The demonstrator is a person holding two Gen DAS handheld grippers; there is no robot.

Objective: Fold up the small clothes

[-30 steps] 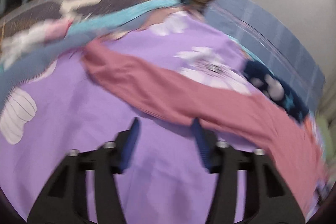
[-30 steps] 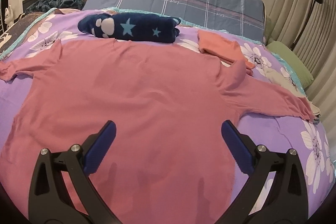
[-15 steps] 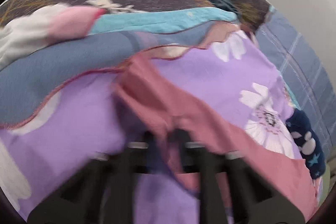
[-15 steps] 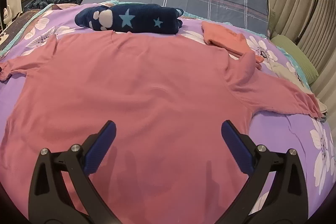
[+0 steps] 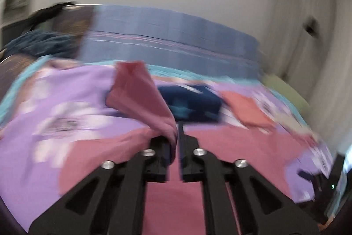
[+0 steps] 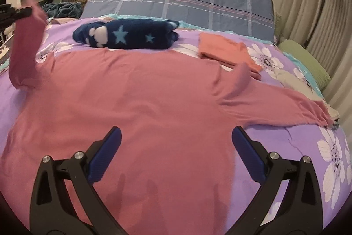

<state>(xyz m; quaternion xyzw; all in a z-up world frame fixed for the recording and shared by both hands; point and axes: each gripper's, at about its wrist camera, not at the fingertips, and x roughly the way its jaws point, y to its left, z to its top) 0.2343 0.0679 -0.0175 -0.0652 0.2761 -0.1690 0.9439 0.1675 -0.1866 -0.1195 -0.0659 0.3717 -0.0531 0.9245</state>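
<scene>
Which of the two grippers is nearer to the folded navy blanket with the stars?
Left. The left gripper, jaws opening with the pink shirt's sleeve between them, is beside the navy blanket. The right gripper hovers over the shirt's lower part, farther off.

Dim, warm light — motion blur

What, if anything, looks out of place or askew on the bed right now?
Only the pink shirt's left sleeve: it stands up off the purple floral sheet, pinched in the left gripper, whose jaws are opening. The rest lies flat, the other sleeve stretched out. The right gripper hovers open.
</scene>
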